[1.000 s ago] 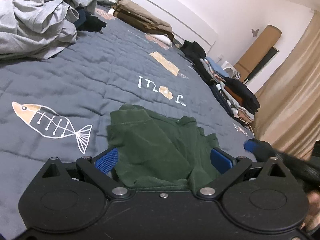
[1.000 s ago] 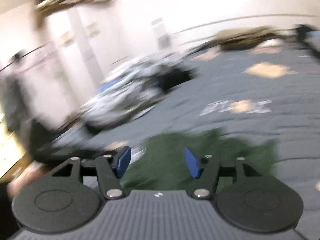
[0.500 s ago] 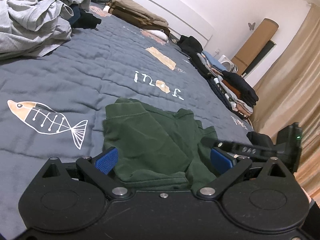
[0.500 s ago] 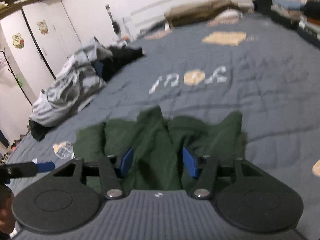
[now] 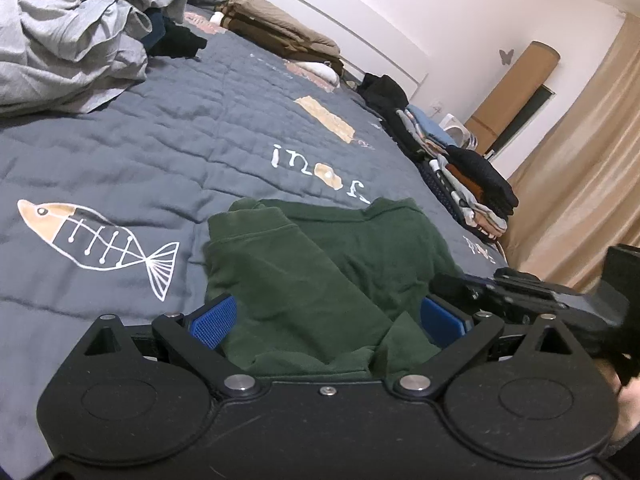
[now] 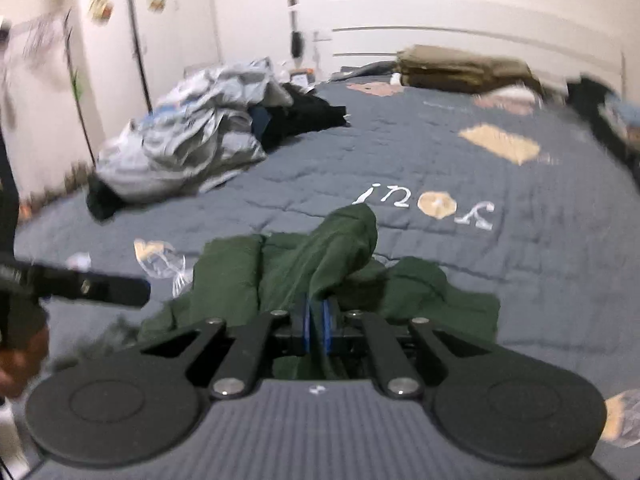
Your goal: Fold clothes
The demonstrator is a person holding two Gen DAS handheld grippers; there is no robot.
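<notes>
Green garment [image 5: 320, 280]: dark green knit top, soft and matte, with stitched hems; it lies crumpled near the front edge of the bed, a folded flap with a ribbed edge lying across its left side.
Bedspread [image 5: 200, 128]: slate-blue quilted cover, puckered in a grid of stitch lines, printed with a white-outlined fish [image 5: 100, 240], white lettering and tan patches.
Right gripper [image 6: 316, 326]: black linkage arms with blue ribbed pads; the pads are pinched together on a raised fold of the green garment [image 6: 332, 256], which peaks up in a soft ridge just ahead of them.
Left gripper [image 5: 328, 318]: same black frame and blue textured pads, spread wide; the garment's bunched near edge lies between them, and neither pad is seen pressing the cloth.
Gripper positions: in the left wrist view the right gripper's black body [image 5: 532, 292] reaches in from the right, touching the garment's right side.
Grey pile [image 5: 72, 32]: rumpled light grey clothes heaped at the far left of the bed, dark items beside it.
Folded stack [image 5: 468, 184]: neat layers of dark, blue, white and orange clothes along the bed's right edge.
Tan bundle [image 5: 280, 32]: folded khaki cloth by the white headboard.
Curtain [image 5: 580, 168]: beige, hanging in pleats at the right.
Picture quality: the right wrist view is blurred at its edges.
</notes>
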